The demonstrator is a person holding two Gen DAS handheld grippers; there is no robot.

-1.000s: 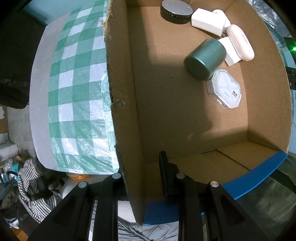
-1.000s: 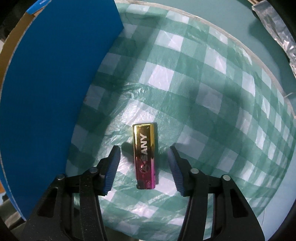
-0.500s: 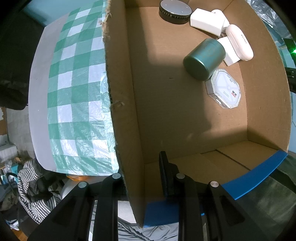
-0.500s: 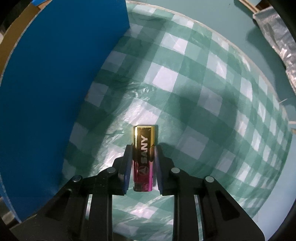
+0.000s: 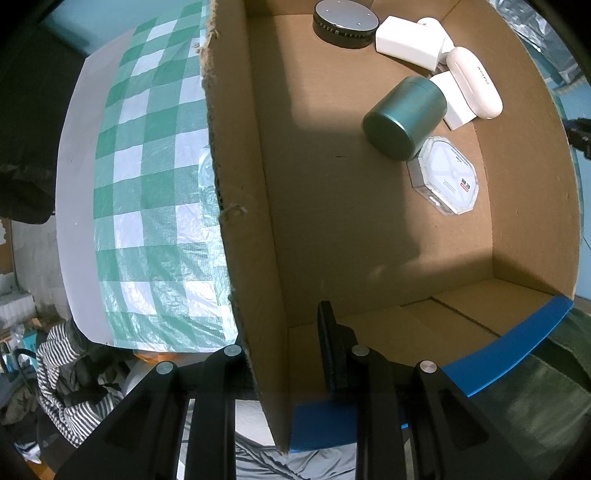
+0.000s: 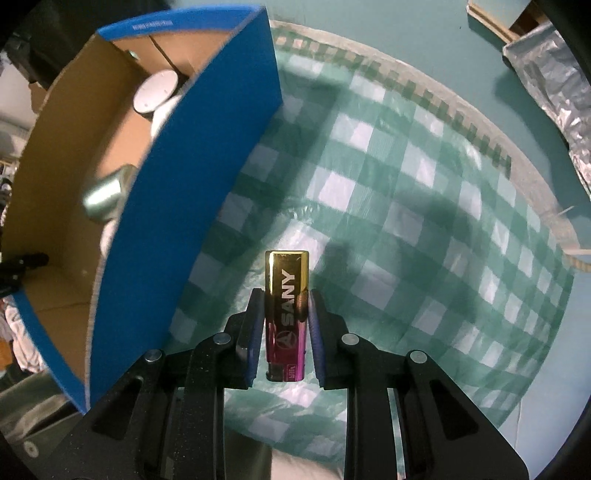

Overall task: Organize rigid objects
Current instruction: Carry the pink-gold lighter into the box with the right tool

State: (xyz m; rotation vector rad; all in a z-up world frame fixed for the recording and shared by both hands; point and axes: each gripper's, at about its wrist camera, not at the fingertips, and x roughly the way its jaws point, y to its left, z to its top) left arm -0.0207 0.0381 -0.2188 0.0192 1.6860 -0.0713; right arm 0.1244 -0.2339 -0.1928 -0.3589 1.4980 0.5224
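My right gripper (image 6: 283, 314) is shut on a gold and pink lighter (image 6: 286, 295) marked SANY and holds it above the green checked tablecloth (image 6: 424, 206). The cardboard box (image 6: 192, 155), blue outside, stands to its left. My left gripper (image 5: 282, 354) straddles the box's left wall (image 5: 243, 206), shut on it, one finger inside and one outside. Inside the box lie a green tin (image 5: 404, 118), a black round speaker (image 5: 345, 22), white cases (image 5: 410, 44) and a clear octagonal case (image 5: 445, 175).
The checked tablecloth (image 5: 147, 177) runs left of the box to the table edge. Striped clothing (image 5: 70, 369) lies below the table edge. A silver foil bag (image 6: 554, 81) lies at the far right of the table.
My right gripper closed on the lighter and lifted it off the cloth, rising so the box's inside shows. The left gripper stayed on the box wall.
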